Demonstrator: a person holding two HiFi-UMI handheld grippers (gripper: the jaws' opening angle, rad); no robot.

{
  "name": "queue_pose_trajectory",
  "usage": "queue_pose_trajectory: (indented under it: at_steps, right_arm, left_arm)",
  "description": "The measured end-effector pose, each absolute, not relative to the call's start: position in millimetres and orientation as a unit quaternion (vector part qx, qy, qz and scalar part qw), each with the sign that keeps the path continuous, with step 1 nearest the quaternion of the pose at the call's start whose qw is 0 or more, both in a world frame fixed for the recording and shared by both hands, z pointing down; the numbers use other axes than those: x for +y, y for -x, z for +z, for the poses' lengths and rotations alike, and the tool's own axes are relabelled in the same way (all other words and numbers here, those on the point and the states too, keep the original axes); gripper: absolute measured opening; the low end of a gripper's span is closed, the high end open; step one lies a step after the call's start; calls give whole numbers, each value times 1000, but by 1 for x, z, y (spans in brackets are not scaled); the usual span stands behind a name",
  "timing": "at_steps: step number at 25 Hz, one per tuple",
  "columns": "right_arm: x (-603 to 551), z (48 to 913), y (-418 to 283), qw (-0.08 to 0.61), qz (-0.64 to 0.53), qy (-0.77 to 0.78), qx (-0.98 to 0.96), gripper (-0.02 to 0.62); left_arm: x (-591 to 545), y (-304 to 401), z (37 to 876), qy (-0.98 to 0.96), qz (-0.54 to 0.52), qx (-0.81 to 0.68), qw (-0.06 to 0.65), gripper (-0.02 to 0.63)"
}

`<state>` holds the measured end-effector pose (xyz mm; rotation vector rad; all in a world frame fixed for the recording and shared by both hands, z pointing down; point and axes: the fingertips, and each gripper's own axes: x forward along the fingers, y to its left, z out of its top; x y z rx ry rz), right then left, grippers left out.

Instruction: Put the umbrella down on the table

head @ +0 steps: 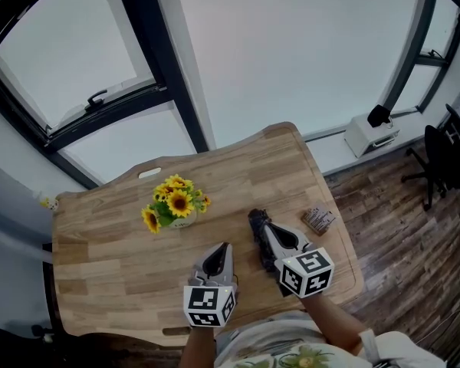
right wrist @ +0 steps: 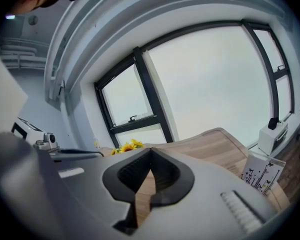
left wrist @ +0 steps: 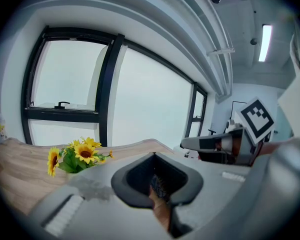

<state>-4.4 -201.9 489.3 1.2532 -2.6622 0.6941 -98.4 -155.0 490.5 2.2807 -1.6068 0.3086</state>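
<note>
A black folded umbrella (head: 257, 240) lies on the wooden table (head: 115, 251), near its front edge and partly hidden under my right gripper. My right gripper (head: 267, 225) hangs above the umbrella, and its jaws are shut with nothing between them (right wrist: 150, 149). To its left, over bare table, my left gripper (head: 225, 246) has its jaws together and holds nothing (left wrist: 154, 155). The left gripper view shows the right gripper (left wrist: 225, 144) off to the right. Neither gripper view shows the umbrella.
A small vase of sunflowers (head: 175, 203) stands mid-table, left of both grippers. A small printed box (head: 319, 219) sits near the table's right edge. Large windows lie beyond the table. A white device (head: 372, 133) and a black chair (head: 445, 159) stand at the right.
</note>
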Motion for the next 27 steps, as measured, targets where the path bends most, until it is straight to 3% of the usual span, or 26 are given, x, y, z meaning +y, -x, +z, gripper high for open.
queue_pose_trajectory:
  at_steps: [27]
  right_arm:
    - [-183, 478, 18, 77, 189, -394, -896, -2]
  left_arm:
    - [-150, 95, 480, -810, 104, -557, 153, 3]
